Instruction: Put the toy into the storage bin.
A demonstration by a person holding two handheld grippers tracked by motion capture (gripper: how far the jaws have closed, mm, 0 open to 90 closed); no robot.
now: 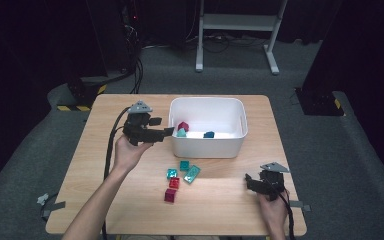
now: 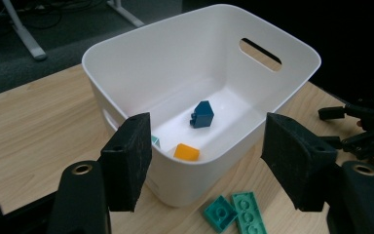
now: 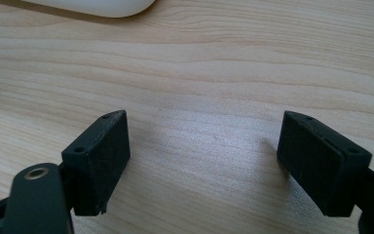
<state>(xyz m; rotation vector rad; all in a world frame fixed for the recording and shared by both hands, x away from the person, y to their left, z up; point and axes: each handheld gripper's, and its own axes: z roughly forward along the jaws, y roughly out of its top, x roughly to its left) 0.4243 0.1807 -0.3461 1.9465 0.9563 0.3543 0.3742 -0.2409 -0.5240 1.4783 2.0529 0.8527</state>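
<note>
Hovering at the white bin's (image 1: 207, 129) nine-o'clock wall with jaws released and empty, the left gripper (image 1: 166, 131) is nearer than the idle, open right gripper (image 1: 248, 179) to the loose bricks (image 1: 181, 174) lying on the table (image 1: 80, 165) at its five o'clock.

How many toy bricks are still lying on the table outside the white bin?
5, clustered before the white bin: cyan brick, teal brick, light green plate, red brick, magenta brick. Others could be hidden.
</note>
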